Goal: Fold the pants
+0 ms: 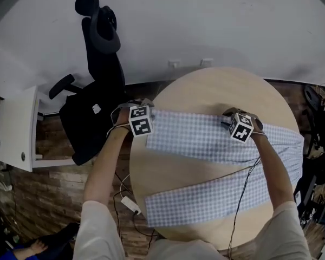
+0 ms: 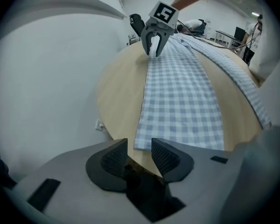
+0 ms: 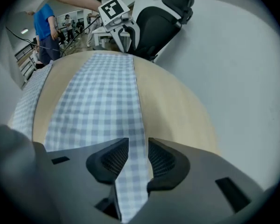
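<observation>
Blue-and-white checked pants (image 1: 206, 137) lie spread on the round wooden table (image 1: 206, 91), one leg across the far side and the other leg (image 1: 206, 199) nearer me. My left gripper (image 1: 142, 122) points down at the far leg's left end. In the left gripper view its jaws (image 2: 139, 149) stand open, the cloth's corner (image 2: 142, 141) lying just beyond them, nothing between. My right gripper (image 1: 241, 128) is over the same leg's right part. Its jaws (image 3: 137, 157) stand apart with a strip of the pants (image 3: 130, 181) between them. Each gripper shows in the other's view: the right gripper (image 2: 155, 43) and the left gripper (image 3: 123, 36).
A black office chair (image 1: 97, 64) stands off the table's far left, a white cabinet (image 1: 16, 129) further left. Cables (image 1: 244, 183) run over the near table part, and a white adapter (image 1: 131, 203) hangs at its left rim. People stand far off (image 3: 45, 27).
</observation>
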`<act>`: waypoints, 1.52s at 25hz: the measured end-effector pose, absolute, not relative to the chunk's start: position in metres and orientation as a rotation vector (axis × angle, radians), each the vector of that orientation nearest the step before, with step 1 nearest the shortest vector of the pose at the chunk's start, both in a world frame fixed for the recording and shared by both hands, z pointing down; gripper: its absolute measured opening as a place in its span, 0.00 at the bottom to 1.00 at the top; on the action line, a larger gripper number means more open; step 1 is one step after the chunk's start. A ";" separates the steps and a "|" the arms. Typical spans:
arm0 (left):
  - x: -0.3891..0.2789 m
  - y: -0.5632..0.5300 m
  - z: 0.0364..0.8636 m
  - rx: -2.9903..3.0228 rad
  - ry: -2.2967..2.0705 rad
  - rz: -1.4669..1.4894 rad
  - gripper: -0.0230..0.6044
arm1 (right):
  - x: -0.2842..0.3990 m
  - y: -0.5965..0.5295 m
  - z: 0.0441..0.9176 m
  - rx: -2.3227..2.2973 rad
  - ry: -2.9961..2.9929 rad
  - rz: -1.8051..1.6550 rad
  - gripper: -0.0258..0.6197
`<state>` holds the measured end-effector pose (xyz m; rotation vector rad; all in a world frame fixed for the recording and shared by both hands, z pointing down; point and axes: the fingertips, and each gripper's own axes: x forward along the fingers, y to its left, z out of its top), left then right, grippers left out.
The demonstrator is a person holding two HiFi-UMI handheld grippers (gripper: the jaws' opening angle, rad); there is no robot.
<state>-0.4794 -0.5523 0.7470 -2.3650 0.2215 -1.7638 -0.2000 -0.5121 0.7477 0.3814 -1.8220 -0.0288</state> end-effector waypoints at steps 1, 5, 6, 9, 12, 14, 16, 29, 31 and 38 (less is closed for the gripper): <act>-0.480 -0.555 0.748 -2.351 0.203 -1.777 0.28 | -0.190 -0.512 0.749 0.344 -1.801 -0.012 0.26; -0.481 -0.563 0.750 -2.327 0.147 -1.813 0.28 | -0.146 -0.514 0.746 0.266 -1.728 0.017 0.26; -0.480 -0.564 0.751 -2.323 0.133 -1.825 0.28 | -0.135 -0.514 0.745 0.265 -1.717 0.031 0.26; -0.478 -0.562 0.759 -2.282 0.072 -1.880 0.27 | -0.105 -0.511 0.745 0.271 -1.692 0.071 0.26; -0.478 -0.562 0.768 -2.268 0.036 -1.932 0.22 | -0.089 -0.508 0.750 0.275 -1.683 0.074 0.26; -0.477 -0.563 0.769 -2.279 0.026 -1.949 0.21 | -0.086 -0.508 0.754 0.265 -1.684 0.073 0.26; -0.475 -0.561 0.769 -2.274 -0.002 -1.968 0.17 | -0.083 -0.508 0.758 0.254 -1.683 0.079 0.26; -0.474 -0.553 0.772 -2.242 -0.087 -2.011 0.10 | -0.078 -0.509 0.763 0.158 -1.729 0.293 0.17; -0.475 -0.553 0.772 -2.235 -0.093 -2.019 0.10 | -0.081 -0.507 0.763 0.148 -1.734 0.259 0.10; -0.479 -0.550 0.769 -2.243 -0.059 -2.016 0.09 | -0.083 -0.501 0.751 0.195 -1.761 0.186 0.09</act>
